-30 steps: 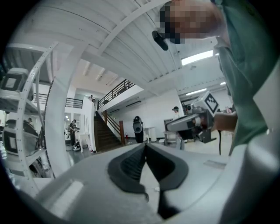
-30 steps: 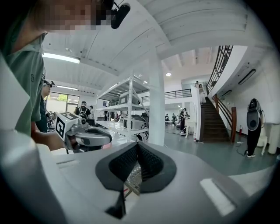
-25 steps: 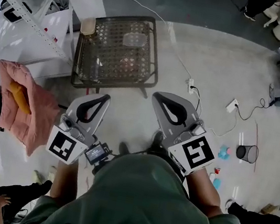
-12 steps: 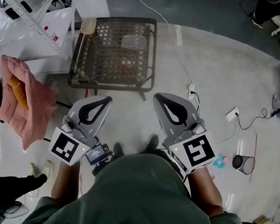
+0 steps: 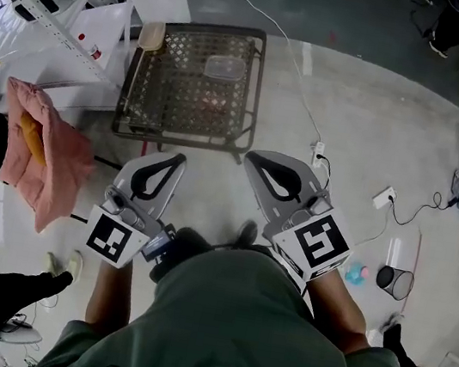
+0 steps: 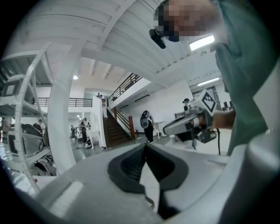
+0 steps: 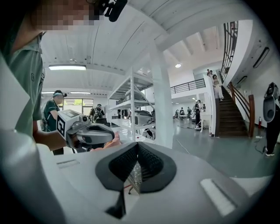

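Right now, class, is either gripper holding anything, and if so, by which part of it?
Nothing is held. The left gripper and the right gripper each have their jaws shut tip to tip, with nothing between them.

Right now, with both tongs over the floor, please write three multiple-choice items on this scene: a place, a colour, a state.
1. Where is the mesh table?
A) between the two tongs
B) beyond the tips of both
C) on a shelf

2. Which colour is the cloth at the left?
A) pink
B) blue
C) green

3. How are the left tongs and the right tongs?
A) both open
B) only the left open
C) both shut, empty

1 B: in the head view it lies past both tips.
2 A: it is pink.
3 C: each gripper view shows jaws meeting on nothing.
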